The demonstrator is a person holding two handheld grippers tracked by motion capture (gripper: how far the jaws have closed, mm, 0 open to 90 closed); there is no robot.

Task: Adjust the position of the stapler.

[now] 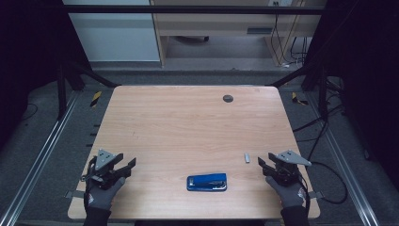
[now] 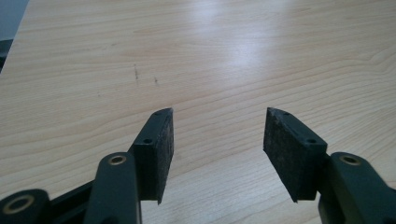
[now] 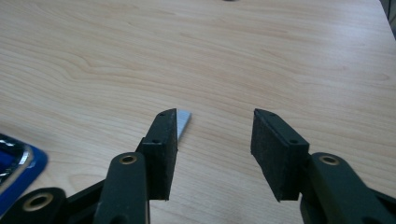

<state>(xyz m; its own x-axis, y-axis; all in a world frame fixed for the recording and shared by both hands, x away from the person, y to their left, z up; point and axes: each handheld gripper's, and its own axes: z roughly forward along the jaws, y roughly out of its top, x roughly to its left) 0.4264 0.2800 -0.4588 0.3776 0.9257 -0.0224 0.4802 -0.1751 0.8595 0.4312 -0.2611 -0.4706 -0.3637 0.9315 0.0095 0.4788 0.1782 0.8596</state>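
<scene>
Spread wide over bare wood and holding nothing: left gripper (image 1: pixel 126 166) and right gripper (image 1: pixel 264 165), each with only table (image 1: pixel 188 122) between its pads. Lying flat between the two, well apart from both and nearer the right: one blue stapler (image 1: pixel 207 182), likely stiff, fairly heavy and slick on its metal top, best pinched across the narrow body near the middle. Just ahead of the right gripper's jaws, by the left one: one small staple strip (image 3: pixel 183 122), light, thin, probably brittle and awkward to lift.
</scene>
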